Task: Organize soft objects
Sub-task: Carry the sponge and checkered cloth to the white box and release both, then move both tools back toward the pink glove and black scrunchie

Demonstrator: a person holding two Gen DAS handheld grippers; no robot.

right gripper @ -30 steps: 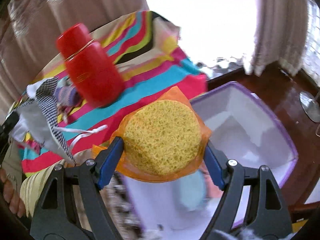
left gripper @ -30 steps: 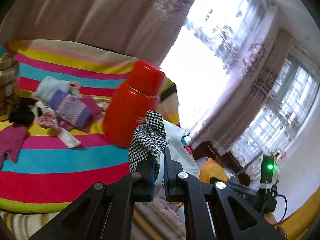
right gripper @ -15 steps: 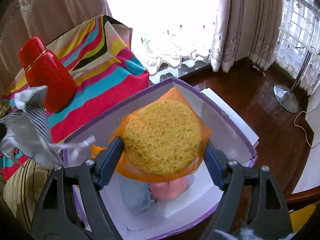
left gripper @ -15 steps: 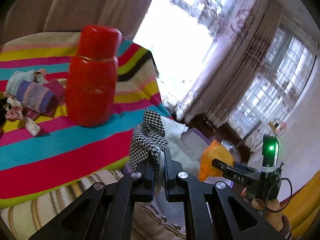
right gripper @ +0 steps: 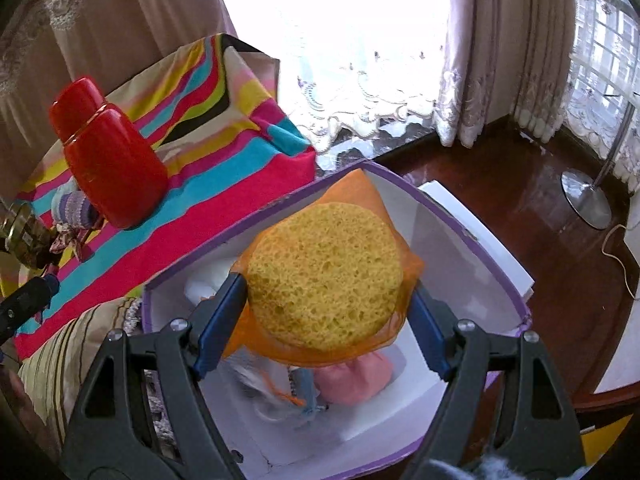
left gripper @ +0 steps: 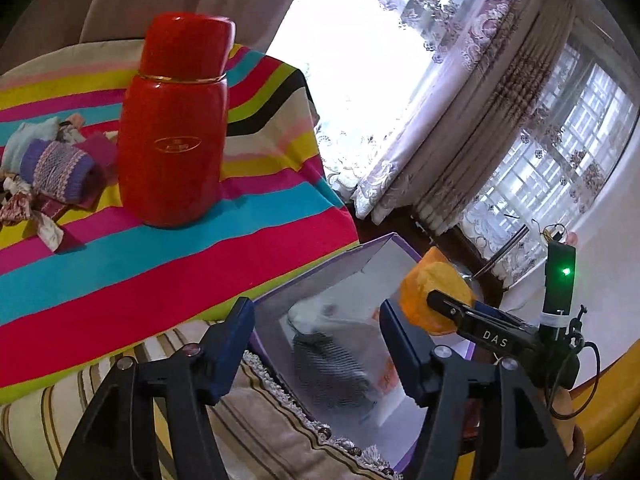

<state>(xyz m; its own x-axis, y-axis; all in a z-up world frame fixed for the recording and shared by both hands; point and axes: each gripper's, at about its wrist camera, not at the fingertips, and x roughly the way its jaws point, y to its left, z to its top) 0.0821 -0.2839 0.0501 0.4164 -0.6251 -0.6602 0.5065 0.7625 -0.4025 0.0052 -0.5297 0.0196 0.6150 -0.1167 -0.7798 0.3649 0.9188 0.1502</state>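
Two hand-held grippers over one box, and you're right in the drop zone. Your left hand-held gripper (left gripper: 316,330) has its jaws spread wide with nothing between them; the checked cloth (left gripper: 328,372) lies blurred in the purple-rimmed box (left gripper: 320,268), directly beyond and below the fingers, lower centre of the left wrist view. Your right hand-held gripper (right gripper: 322,312) is clamped on the yellow sponge (right gripper: 324,276) in its orange mesh, one blue pad on each side, its flat round face towards the camera. The sponge hangs straight above the open box (right gripper: 472,240), in the middle of the right wrist frame, with a pink soft item (right gripper: 356,380) and something pale blue already on the box floor beneath it. So the move ahead looks like a plain release: the box is straight below the sponge, and the right hand is the one to do it. Mind the mesh, it could snag on a pad as you let go. More soft pieces wait on the striped tabletop (left gripper: 160,280), the knitted purple roll (left gripper: 56,170) at the left edge, beside the red flask (left gripper: 174,128); your free left hand is nearer those.
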